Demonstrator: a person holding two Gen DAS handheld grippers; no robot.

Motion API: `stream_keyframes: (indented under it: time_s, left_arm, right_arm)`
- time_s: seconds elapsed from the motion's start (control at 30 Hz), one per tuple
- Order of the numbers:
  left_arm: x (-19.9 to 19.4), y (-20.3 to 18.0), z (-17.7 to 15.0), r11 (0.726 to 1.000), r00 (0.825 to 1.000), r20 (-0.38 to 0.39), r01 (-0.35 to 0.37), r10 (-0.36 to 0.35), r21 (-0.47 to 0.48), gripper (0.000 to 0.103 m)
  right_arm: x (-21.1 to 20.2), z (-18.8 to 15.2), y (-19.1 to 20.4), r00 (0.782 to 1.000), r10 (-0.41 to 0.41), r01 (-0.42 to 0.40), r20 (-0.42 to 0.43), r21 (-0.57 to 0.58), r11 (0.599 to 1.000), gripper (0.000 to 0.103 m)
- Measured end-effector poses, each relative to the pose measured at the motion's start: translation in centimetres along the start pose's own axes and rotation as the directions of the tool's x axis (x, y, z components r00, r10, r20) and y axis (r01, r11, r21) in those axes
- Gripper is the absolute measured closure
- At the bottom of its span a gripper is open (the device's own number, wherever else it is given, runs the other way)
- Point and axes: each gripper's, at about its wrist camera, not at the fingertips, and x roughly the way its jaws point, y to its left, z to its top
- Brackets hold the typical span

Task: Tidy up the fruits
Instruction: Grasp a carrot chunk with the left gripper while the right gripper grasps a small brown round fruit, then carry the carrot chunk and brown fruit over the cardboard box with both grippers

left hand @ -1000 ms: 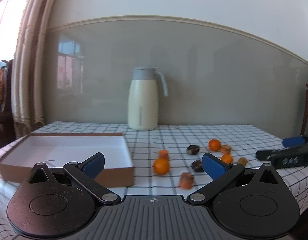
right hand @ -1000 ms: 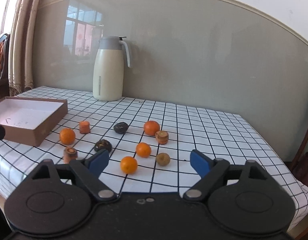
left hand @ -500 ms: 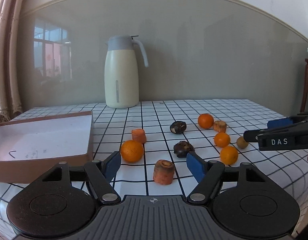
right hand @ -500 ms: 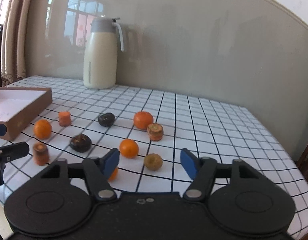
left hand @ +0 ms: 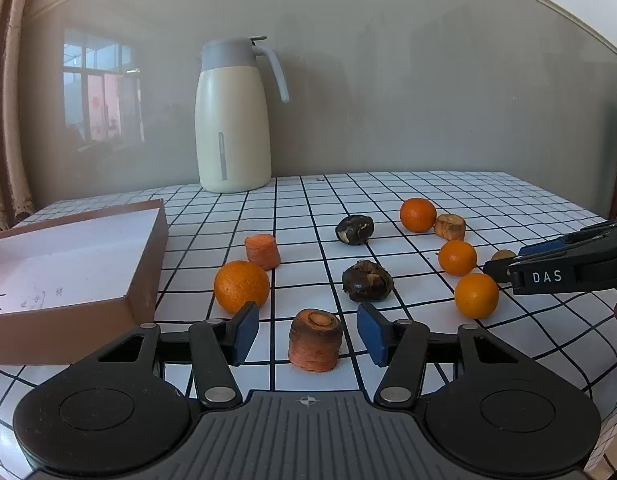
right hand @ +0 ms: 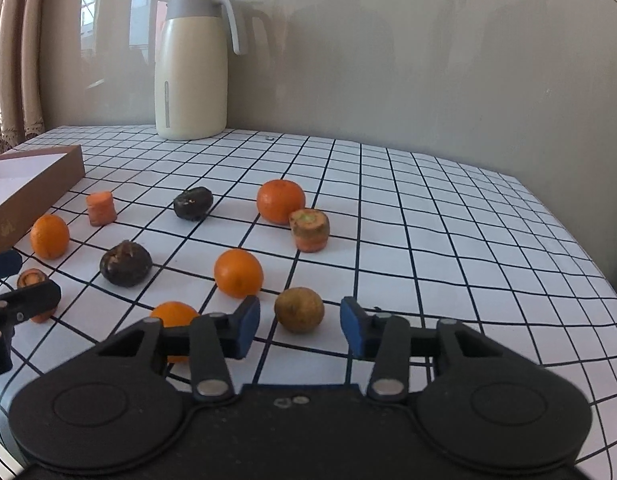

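Both tongs (left hand: 306, 334) (right hand: 300, 326) closing, gripping nothing — checked tablecloth (right hand: 428, 216), grey wall (right hand: 388, 60).

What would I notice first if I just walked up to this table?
Probably the bright oranges scattered with carrot chunks across the checkered tablecloth. Close up, the left claw has a carrot stub between its blue pads, and the right claw has a small brownish-yellow fruit between its pads; neither touches yet. A tall cream jug stands by the wall.
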Motion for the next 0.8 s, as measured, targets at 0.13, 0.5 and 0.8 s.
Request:
stream_keyframes:
  time_s: [0.13, 0.5, 0.8]
  left_arm:
    - [0.0, 0.0, -0.2, 1.000, 1.000, -0.016, -0.002, 0.002, 0.001, 0.066]
    - [-0.3, -0.1, -0.3, 1.000, 1.000, -0.015, 0.005, -0.005, 0.030, 0.074]
    - [-2.2, 1.0, 0.6, 1.000, 0.999, 0.035, -0.009, 0.008, 0.026, 0.074]
  right_arm:
    - [0.4, 0.1, -0.2, 1.000, -0.001, 0.001, -0.013, 0.009, 1.000, 0.074]
    - [0.4, 0.1, 0.1, 1.000, 0.008, -0.008, -0.007, 0.007, 1.000, 0.084]
    - [-1.1, 0.9, 0.8, 0.998, 0.008, -0.009, 0.060, 0.015, 1.000, 0.084]
